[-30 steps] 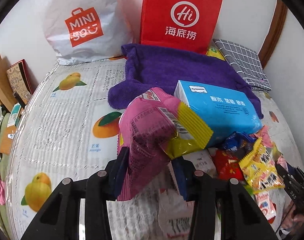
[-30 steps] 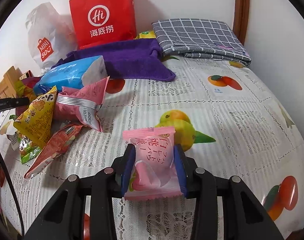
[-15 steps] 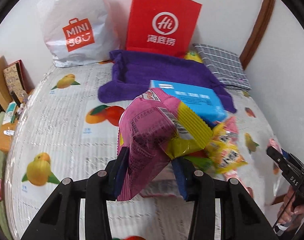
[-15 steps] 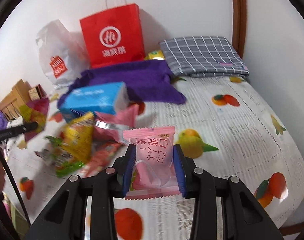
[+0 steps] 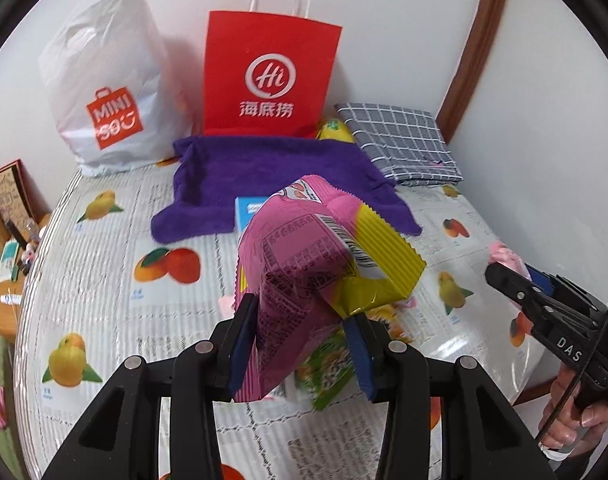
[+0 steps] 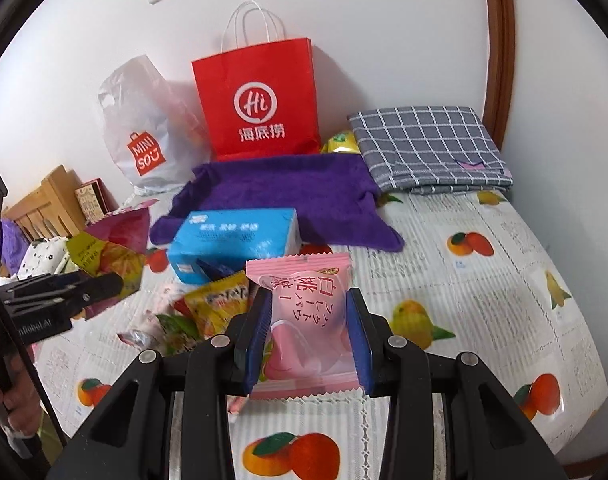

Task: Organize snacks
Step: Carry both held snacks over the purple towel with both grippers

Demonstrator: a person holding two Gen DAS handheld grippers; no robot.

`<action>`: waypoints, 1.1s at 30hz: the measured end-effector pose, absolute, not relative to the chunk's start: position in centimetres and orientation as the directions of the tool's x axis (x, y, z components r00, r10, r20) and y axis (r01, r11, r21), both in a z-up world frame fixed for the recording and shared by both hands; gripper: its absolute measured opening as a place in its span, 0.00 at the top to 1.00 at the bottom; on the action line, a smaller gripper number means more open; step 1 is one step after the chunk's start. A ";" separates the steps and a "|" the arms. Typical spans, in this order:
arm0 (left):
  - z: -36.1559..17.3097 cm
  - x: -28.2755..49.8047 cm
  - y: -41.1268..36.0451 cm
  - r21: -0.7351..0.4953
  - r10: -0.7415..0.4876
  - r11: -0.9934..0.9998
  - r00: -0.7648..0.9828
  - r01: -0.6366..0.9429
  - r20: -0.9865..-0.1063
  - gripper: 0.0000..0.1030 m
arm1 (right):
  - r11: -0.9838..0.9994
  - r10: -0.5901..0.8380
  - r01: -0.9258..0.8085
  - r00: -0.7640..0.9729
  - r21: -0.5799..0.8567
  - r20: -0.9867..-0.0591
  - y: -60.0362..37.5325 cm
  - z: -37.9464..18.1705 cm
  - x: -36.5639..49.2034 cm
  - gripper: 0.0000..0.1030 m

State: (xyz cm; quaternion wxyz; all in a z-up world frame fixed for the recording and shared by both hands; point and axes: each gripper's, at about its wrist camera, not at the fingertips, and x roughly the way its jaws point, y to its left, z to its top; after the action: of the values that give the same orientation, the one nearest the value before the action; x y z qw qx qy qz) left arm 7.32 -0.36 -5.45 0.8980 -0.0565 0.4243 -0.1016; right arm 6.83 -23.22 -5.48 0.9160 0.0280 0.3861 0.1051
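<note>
My left gripper point(image 5: 302, 344) is shut on a magenta and yellow snack bag point(image 5: 304, 264), held up above the table. The same bag point(image 6: 116, 248) shows at the left of the right wrist view, in the black left gripper point(image 6: 116, 284). My right gripper point(image 6: 307, 340) is shut on a pale pink snack packet point(image 6: 304, 320), also lifted; the right gripper point(image 5: 503, 276) appears at the right edge of the left wrist view. Below lie a blue box point(image 6: 232, 240) and a pile of small snack packets point(image 6: 208, 308). A red paper bag point(image 6: 260, 100) and a white plastic bag point(image 6: 144, 128) stand at the wall.
A purple towel point(image 5: 272, 176) lies spread before the bags, with a folded grey checked cloth point(image 6: 427, 148) to its right. The fruit-print tablecloth point(image 5: 104, 280) covers the table. Wooden items and boxes point(image 6: 52, 200) sit off the left edge. A hand point(image 5: 571, 420) grips the right tool.
Both grippers have risen with their packets still held, so the table, the snack pile and the bags at the wall look smaller and farther below.
</note>
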 end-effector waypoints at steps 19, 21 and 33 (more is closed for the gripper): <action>-2.6 12.9 -0.9 -0.175 -0.217 0.976 0.636 0.130 -0.740 0.60 | 0.971 0.221 -0.221 0.697 0.090 -0.682 -20.6 -2.5 13.1 0.64; -2.5 13.8 -0.7 -0.181 -0.223 0.975 0.636 0.131 -0.739 0.60 | 0.970 0.221 -0.230 0.700 0.078 -0.679 -20.1 -2.2 14.0 0.64; -2.1 19.2 0.3 -0.146 -0.184 0.983 0.642 0.112 -0.744 0.60 | 0.958 0.252 -0.280 0.700 0.068 -0.668 -17.4 -1.4 20.2 0.64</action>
State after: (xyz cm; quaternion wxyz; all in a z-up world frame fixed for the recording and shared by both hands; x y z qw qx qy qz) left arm 19.21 0.32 -2.07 0.9051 -0.0435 0.4150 -0.0817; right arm 20.22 -17.41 -1.45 0.9218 -0.0194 0.3593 0.1442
